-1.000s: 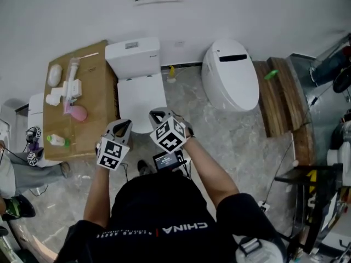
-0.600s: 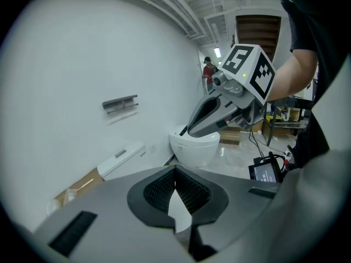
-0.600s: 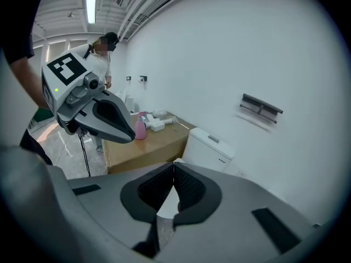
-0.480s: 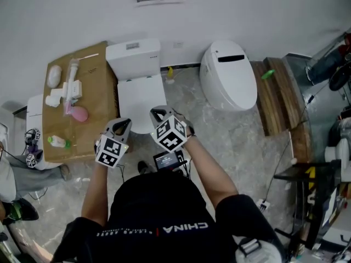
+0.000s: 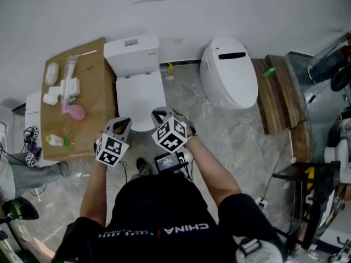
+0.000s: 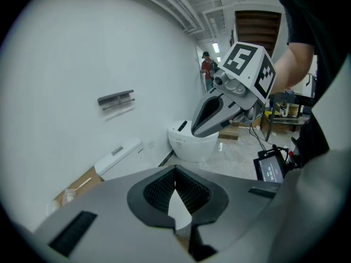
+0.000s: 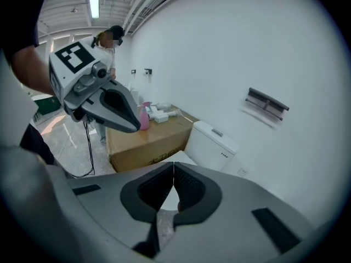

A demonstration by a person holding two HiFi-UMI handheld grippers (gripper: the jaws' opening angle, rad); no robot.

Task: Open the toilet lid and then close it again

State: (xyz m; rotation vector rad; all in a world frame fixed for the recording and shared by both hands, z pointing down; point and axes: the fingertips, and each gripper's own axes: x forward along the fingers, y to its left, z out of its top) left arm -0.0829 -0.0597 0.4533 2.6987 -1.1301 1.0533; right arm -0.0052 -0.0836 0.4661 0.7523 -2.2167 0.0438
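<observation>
A white toilet with a square tank (image 5: 131, 52) stands against the wall, its lid (image 5: 140, 95) lying flat and closed. Both grippers hover just in front of the bowl's near edge, touching nothing. My left gripper (image 5: 122, 124) is at the lid's front left corner, jaws shut and empty. My right gripper (image 5: 159, 114) is at the front right corner, also shut and empty. In the left gripper view the closed jaws (image 6: 175, 171) point toward the tank (image 6: 118, 154). The right gripper view shows the shut jaws (image 7: 173, 169) just before the lid (image 7: 180, 156).
A cardboard box (image 5: 82, 122) with a pink bottle (image 5: 77, 112) and several white items stands left of the toilet. An oval white toilet (image 5: 229, 73) sits to the right, with wooden planks (image 5: 277, 92) beyond it. A small screen (image 5: 169, 161) hangs at the person's waist.
</observation>
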